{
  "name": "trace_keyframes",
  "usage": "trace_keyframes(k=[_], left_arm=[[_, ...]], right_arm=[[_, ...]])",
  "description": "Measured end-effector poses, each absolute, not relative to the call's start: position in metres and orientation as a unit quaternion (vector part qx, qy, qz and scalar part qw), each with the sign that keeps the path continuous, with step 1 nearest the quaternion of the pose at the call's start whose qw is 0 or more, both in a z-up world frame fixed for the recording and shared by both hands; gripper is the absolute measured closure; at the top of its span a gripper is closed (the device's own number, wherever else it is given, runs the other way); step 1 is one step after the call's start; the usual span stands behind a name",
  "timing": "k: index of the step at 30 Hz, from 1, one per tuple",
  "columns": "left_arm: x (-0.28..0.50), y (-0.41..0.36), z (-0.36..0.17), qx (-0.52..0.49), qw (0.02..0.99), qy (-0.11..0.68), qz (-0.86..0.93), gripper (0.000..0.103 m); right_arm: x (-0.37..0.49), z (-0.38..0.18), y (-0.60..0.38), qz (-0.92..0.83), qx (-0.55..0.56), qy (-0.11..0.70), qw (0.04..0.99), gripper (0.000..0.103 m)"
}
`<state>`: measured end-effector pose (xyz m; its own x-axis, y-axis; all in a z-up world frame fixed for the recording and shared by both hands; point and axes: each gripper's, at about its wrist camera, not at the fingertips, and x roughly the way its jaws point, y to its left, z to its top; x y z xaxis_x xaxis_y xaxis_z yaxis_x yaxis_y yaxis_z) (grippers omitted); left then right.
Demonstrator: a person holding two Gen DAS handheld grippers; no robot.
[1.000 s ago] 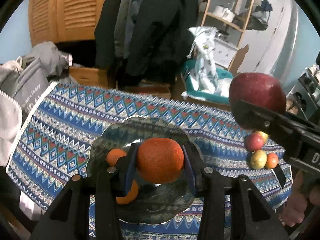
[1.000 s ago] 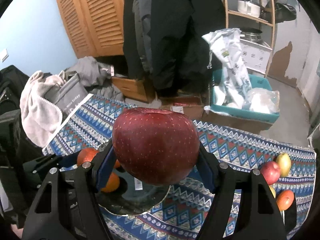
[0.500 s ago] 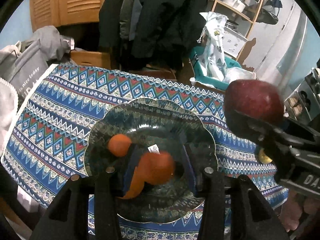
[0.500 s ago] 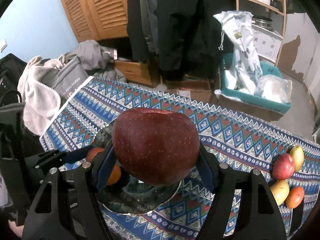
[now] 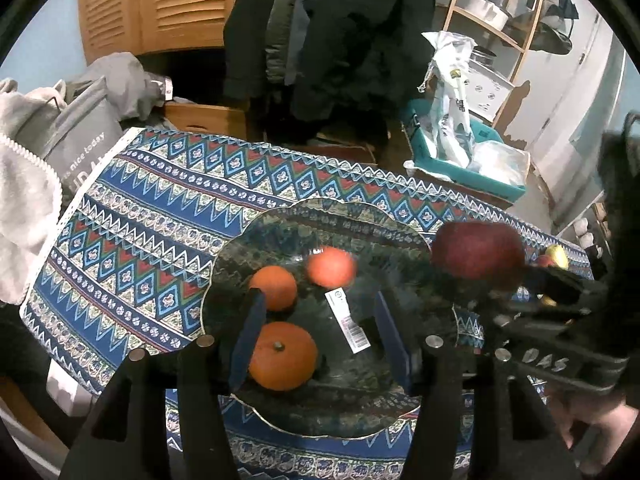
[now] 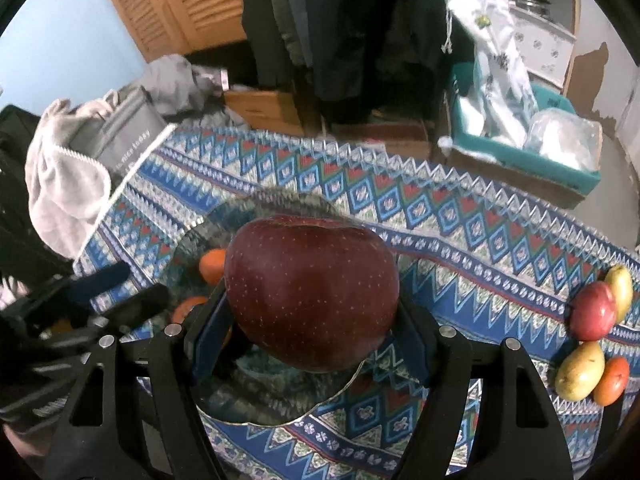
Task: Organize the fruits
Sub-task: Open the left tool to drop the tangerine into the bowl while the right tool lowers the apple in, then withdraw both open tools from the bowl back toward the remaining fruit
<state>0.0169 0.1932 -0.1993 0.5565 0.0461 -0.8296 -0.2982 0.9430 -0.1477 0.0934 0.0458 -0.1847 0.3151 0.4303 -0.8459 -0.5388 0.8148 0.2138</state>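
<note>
A dark glass plate [image 5: 360,400] lies on the patterned tablecloth [image 5: 160,208] and holds three oranges. One orange [image 5: 282,356] rests by the left finger, a second orange [image 5: 274,288] sits behind it, and a third orange [image 5: 331,267] is blurred near the middle. My left gripper [image 5: 320,336] hovers low over the plate, its jaws opening and pressing on nothing. My right gripper [image 6: 310,334] is shut on a big dark red apple [image 6: 312,292], which hangs over the plate's right rim [image 6: 260,400]. The same apple [image 5: 478,256] shows at the right of the left wrist view.
Several loose fruits lie at the cloth's right edge: a red apple [image 6: 592,312], two yellow fruits [image 6: 580,372] and a small orange one [image 6: 610,380]. A grey bag [image 5: 80,148] and a towel crowd the left edge. A teal bin [image 6: 520,152] stands beyond the table.
My left gripper let go of its orange, which dropped onto the plate with the other two. Both grippers sank toward the plate; the apple came down over its right rim.
</note>
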Motion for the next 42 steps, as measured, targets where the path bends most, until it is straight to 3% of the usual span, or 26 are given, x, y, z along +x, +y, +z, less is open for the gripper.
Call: trace_keyframes(k=[18, 29, 39, 42], left_arm=[[0.013, 0.197, -0.206, -0.131, 0.866, 0.470, 0.109, 0.040], [0.013, 0.195, -0.204, -0.128, 0.868, 0.468, 0.110, 0.038], [0.015, 0.177, -0.174, -0.123, 0.882, 0.446, 0.092, 0.037], [0.016, 0.167, -0.163, -0.118, 0.888, 0.436, 0.083, 0.033]], right_arm=[[0.086, -0.240, 0.062, 0.301, -0.096, 0.562, 0.764, 0.028], [0.089, -0.197, 0.052, 0.290, -0.091, 0.508, 0.806, 0.028], [0.087, -0.149, 0.029, 0.274, -0.066, 0.466, 0.839, 0.028], [0.084, -0.131, 0.018, 0.269, -0.059, 0.449, 0.850, 0.028]])
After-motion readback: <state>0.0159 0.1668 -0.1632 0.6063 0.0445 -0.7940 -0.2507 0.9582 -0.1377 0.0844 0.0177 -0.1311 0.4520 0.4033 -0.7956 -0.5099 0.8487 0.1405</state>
